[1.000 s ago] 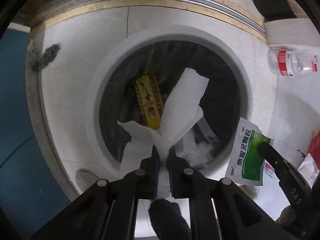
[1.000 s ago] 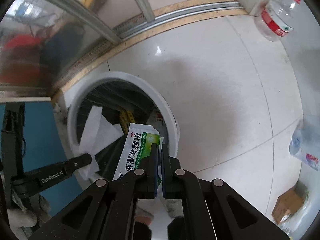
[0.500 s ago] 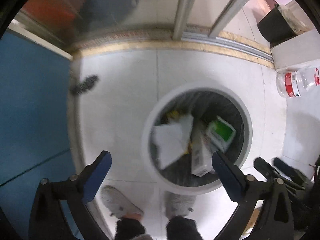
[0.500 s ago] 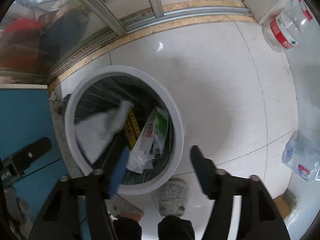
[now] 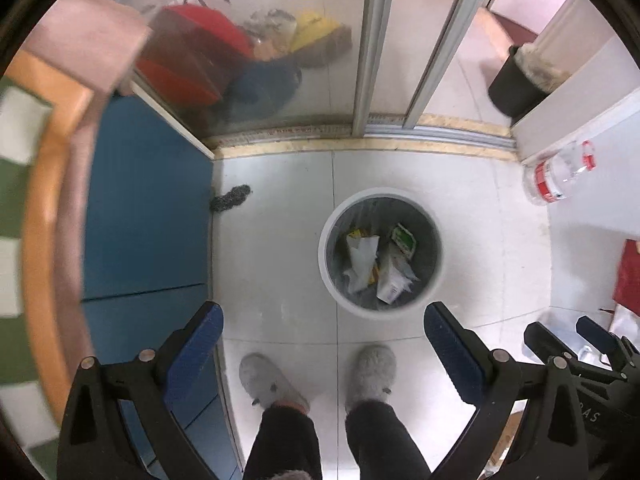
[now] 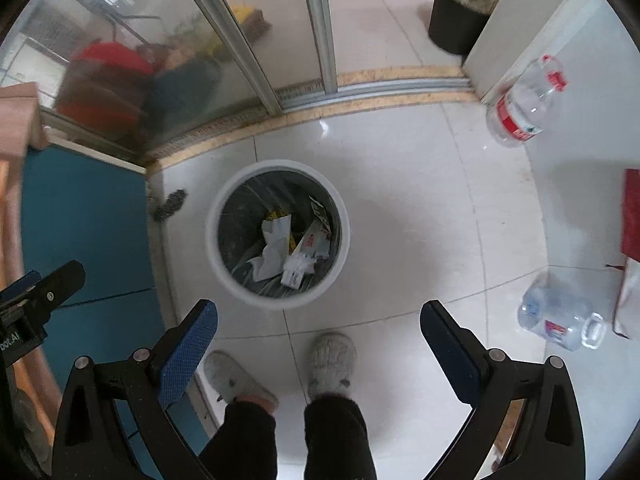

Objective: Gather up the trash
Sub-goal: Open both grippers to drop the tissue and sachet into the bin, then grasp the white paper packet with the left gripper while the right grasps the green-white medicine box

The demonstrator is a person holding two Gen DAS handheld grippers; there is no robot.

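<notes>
Trash bin (image 5: 336,292) holds white tissue (image 5: 362,258), green-white packet (image 5: 403,238), yellow wrapper; left tool (image 5: 320,336), right tool (image 6: 318,326) spread wide, empty.

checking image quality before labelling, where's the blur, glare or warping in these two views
Left wrist view: the far left edge smears with motion blur, the trash bin stays fairly sharp, and the door track bows from fisheye warp. Right wrist view: a small glare spot on the floor tile, a soft shadow right of the bin, and hazy glass door panels blurring what lies behind.

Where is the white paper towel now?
In both views the white paper towel lies inside the white trash bin, on its left side, beside the green medicine packet.
</notes>
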